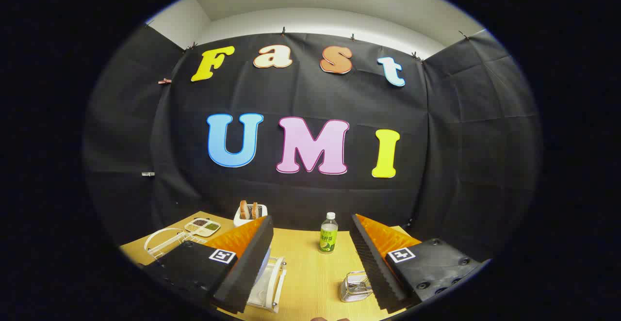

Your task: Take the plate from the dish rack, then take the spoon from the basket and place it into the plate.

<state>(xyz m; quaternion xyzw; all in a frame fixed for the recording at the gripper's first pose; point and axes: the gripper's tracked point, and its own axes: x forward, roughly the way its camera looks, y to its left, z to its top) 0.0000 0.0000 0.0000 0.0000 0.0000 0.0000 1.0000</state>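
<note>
My gripper [311,220] is open and held above the wooden table [310,272], with nothing between its fingers. A white dish rack [275,282] stands on the table just inside the left finger, which hides part of it. A pale plate [265,265] stands upright in it, mostly hidden by that finger. A small shiny wire basket [355,287] sits against the inner side of the right finger. I cannot make out the spoon in it.
A green-labelled bottle [328,232] stands beyond the fingers at mid-table. A white toaster with bread slices [249,213] sits at the back left. Near it lie a divided snack tray [204,226] and a second white wire rack [164,241].
</note>
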